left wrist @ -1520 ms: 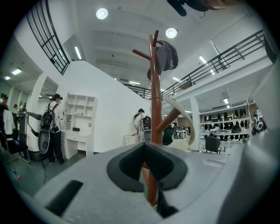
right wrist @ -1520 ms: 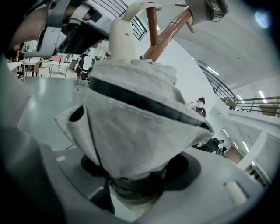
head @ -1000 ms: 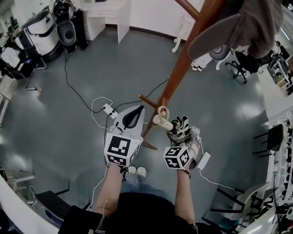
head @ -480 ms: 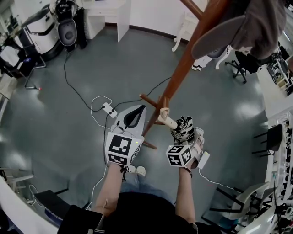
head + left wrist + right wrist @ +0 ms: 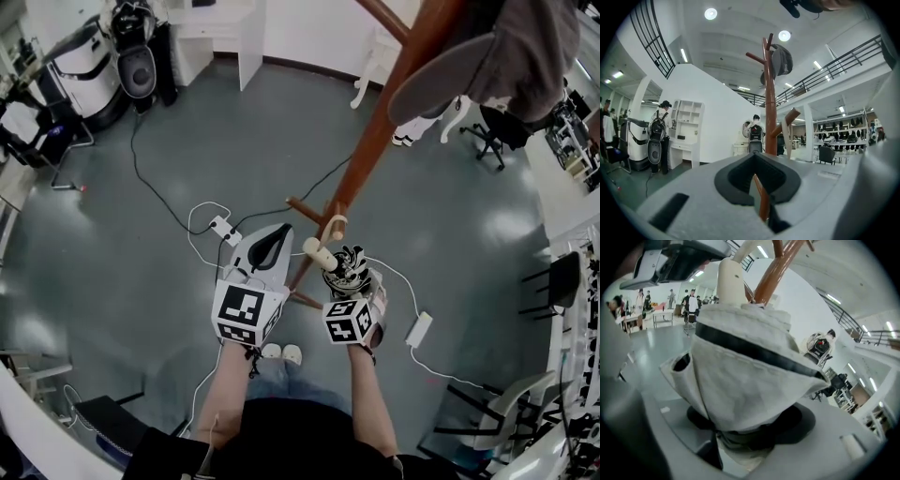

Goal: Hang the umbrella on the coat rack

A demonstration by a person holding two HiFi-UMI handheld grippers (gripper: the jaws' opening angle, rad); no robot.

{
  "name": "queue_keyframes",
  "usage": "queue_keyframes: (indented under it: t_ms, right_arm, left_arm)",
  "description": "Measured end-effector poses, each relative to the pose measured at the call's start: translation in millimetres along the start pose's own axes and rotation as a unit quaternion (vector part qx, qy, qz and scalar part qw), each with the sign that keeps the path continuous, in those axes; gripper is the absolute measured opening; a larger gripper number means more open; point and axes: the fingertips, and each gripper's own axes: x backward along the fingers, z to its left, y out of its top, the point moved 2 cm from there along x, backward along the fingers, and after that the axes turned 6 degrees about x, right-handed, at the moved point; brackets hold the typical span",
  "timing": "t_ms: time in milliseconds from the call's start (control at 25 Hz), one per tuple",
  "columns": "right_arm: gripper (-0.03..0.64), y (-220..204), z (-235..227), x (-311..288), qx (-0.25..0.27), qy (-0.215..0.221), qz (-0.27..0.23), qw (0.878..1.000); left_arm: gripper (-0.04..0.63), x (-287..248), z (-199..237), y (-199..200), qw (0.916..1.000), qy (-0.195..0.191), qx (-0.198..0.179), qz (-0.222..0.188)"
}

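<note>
**We hold the folded umbrella close to the foot of the coat rack**

Our right tongs [image 5: 349, 281] pinch the folded umbrella [image 5: 351, 265] around its pale, dark-banded cloth, which fills the space between the two jaws in the right gripper view. Its cream handle [image 5: 317, 251] sticks out past the tongs toward the brown coat rack [image 5: 375, 131]. The handle end lies just beside the pole, near a short lower peg [image 5: 304, 205], and we cannot tell whether they touch. Our left tongs [image 5: 281, 228] are pressed together with nothing in them, pointing level at the rack, just beside the right ones. A grey cap [image 5: 506, 56] hangs on an upper peg of the rack. White cables [image 5: 202, 214] trail across the grey floor [image 5: 141, 253] below.
</note>
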Motion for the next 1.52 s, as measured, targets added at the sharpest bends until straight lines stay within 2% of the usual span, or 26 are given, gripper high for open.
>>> queue_keyframes:
  t_ms: [160, 280, 480, 640, 1120, 1320, 1520]
  right_arm:
    - [0.325, -4, 23, -15, -0.085, 0.053, -0.031, 0.994]
    - [0.325, 0, 37, -21, -0.130, 0.085, -0.081, 0.984]
    - [0.325, 19, 51, -30, -0.162, 0.121, -0.168, 0.965]
    - [0.327, 27, 57, -33, -0.178, 0.134, -0.202, 0.954]
    - [0.359, 22, 60, -53, -0.202, 0.123, -0.256, 0.937]
    - [0.371, 18, 62, -47, -0.207, 0.115, -0.251, 0.939]
    - [0.373, 2, 54, -18, -0.225, 0.106, -0.229, 0.941]
  left_arm:
    - [0.006, -1, -2, -8, 0.9999, -0.011, -0.002, -0.001]
    - [0.008, -3, -7, -18, 0.9998, -0.021, 0.000, -0.007]
    - [0.008, -8, -8, -41, 0.9994, -0.032, 0.006, -0.009]
    - [0.008, -10, -4, -60, 0.9991, -0.037, 0.017, -0.008]
    - [0.007, -10, -17, -131, 0.9982, -0.057, 0.017, 0.007]
    - [0.008, -4, -18, -131, 0.9984, -0.055, 0.013, 0.001]
    - [0.008, 2, -26, -110, 0.9986, -0.052, 0.011, -0.002]
